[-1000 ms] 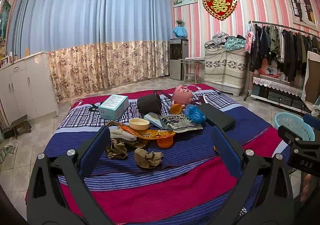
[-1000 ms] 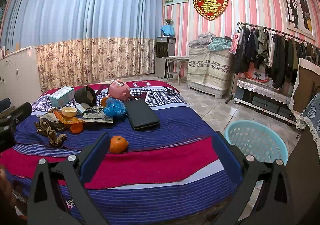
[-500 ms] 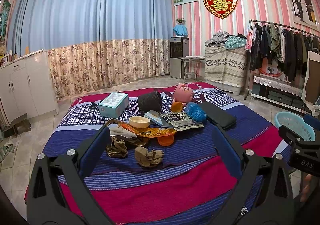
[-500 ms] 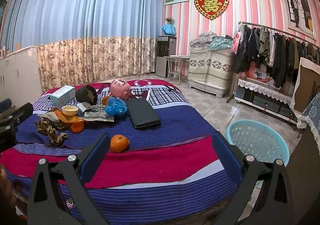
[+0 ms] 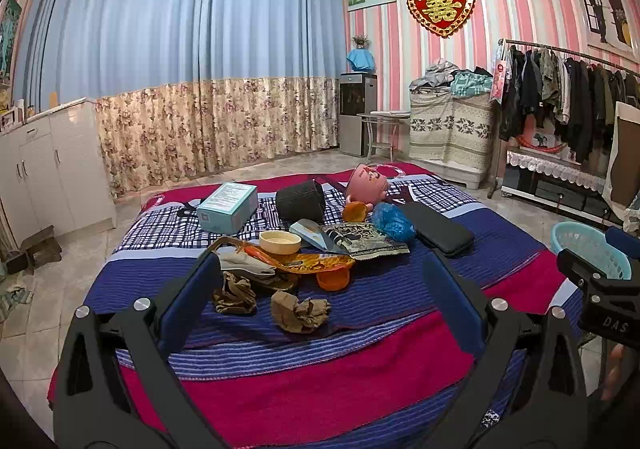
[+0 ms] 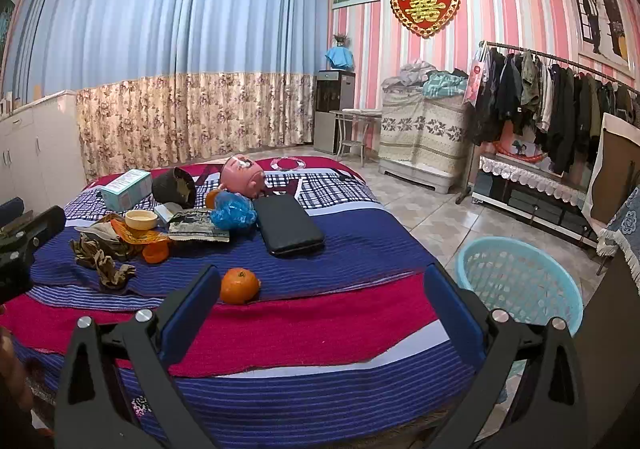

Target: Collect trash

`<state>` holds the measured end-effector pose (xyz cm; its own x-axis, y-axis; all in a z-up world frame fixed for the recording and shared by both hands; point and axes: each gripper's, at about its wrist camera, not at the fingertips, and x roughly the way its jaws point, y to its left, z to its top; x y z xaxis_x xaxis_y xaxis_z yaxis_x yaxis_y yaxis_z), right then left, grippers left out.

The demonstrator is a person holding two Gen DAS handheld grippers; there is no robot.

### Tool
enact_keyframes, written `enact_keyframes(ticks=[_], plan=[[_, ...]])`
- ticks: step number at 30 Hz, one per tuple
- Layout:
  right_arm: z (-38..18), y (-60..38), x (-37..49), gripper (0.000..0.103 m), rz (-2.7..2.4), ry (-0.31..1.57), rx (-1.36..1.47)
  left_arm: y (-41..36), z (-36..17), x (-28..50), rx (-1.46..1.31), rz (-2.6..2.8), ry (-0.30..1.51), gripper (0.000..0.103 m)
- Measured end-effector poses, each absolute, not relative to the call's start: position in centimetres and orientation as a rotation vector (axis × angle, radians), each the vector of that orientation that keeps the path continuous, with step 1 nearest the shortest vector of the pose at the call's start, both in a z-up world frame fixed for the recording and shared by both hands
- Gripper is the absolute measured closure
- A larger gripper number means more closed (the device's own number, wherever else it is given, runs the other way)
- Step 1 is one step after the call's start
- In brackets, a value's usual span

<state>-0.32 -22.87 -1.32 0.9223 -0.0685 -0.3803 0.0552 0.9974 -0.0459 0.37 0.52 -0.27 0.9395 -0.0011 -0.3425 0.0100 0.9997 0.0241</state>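
Litter lies on a striped bed (image 5: 360, 369): two crumpled brown paper wads (image 5: 300, 311) (image 6: 114, 273), an orange wrapper (image 5: 304, 261), a dark snack packet (image 5: 366, 241) (image 6: 198, 227), a blue plastic bag (image 5: 392, 221) (image 6: 232, 213) and an orange cap (image 5: 333, 279). An orange fruit (image 6: 239, 286) rests near the bed's front. A light blue basket (image 6: 520, 285) (image 5: 588, 245) stands on the floor to the right. My left gripper (image 5: 320, 297) is open above the near bed edge, short of the wads. My right gripper (image 6: 320, 301) is open too, the fruit just past its left finger.
Also on the bed are a teal box (image 5: 228, 207), a black pot (image 5: 300, 201), a pink piggy bank (image 5: 366, 183), a cream bowl (image 5: 280, 242) and a black case (image 5: 438, 229). White cabinets (image 5: 48, 169) stand left, a clothes rack (image 6: 560, 105) right.
Both views have crept slightly forward towards the bed. Nothing on the bed has moved and both grippers stay open.
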Motion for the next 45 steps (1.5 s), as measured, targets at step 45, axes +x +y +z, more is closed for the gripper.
enact_keyframes(ticks=[45], plan=[[-6.6, -22.3, 8.2, 0.004, 0.053, 0.630, -0.017, 3.1, -7.9, 9.9, 0.096, 0.094, 0.645, 0.006]])
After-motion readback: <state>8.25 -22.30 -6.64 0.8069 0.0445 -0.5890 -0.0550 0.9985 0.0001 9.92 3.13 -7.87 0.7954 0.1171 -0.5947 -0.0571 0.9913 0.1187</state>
